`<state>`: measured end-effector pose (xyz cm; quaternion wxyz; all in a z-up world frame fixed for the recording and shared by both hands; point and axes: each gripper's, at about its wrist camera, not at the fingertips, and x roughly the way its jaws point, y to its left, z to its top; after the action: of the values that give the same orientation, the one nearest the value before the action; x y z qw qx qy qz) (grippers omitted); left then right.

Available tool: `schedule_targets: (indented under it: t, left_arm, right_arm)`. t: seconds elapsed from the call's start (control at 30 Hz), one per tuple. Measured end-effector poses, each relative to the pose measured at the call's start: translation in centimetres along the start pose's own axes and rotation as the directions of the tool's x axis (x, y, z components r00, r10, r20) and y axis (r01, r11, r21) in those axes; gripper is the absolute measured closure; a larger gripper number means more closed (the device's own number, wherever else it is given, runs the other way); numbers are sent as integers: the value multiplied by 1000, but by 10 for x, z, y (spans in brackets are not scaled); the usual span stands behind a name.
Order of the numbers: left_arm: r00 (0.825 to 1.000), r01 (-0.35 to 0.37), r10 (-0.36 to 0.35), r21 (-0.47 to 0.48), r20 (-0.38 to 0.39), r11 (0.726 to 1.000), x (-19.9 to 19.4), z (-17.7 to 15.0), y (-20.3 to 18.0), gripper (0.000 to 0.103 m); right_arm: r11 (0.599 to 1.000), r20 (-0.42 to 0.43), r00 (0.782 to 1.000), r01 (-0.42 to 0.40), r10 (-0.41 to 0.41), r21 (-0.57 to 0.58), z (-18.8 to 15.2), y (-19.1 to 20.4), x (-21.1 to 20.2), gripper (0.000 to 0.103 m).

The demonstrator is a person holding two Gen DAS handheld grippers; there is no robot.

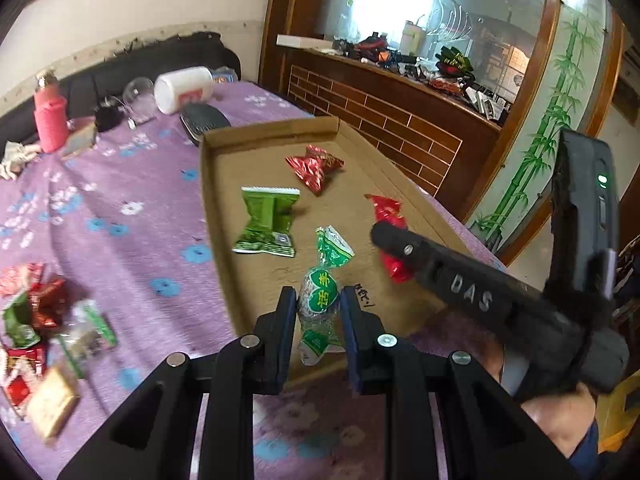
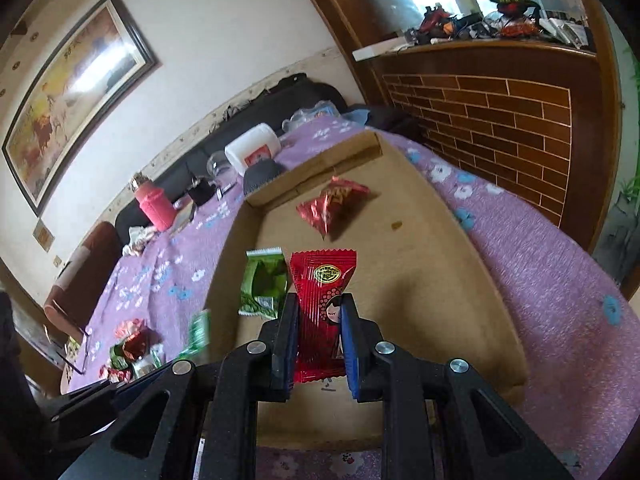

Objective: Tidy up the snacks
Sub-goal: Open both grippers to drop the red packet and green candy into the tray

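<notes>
Left wrist view: your left claw pinches a green candy over the cardboard tray on the purple-clothed table; your right claw pinches a red packet.

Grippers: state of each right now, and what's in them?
Left gripper: shut on the green twist-wrapped candy, over the cardboard tray.
Right gripper: shut on the red snack packet, over the same tray.
</notes>
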<state>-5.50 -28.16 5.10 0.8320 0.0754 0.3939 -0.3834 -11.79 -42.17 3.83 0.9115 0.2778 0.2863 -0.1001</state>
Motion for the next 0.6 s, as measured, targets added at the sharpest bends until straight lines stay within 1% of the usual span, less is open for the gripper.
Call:
schedule_targets:
  t: [0.13, 0.3, 0.43, 0.6]
  left_arm:
    - [1000, -16, 16, -7, -16, 1000, 16, -1, 3, 81]
    - [999, -18, 17, -20, -41, 1000, 28, -4, 10, 81]
    - [999, -28, 27, -3, -32, 1000, 29, -6, 8, 82]
    - [999, -21, 21, -6, -29, 1000, 28, -7, 9, 81]
  right_arm:
    - [1000, -29, 1000, -7, 8, 7, -3, -3, 7, 83]
    - [1000, -70, 998, -3, 4, 10, -4, -4, 17, 82]
    - [1000, -81, 997, 3, -3, -5, -5, 0, 20, 82]
    - [1000, -81, 997, 7, -7, -7, -5, 0, 20, 82]
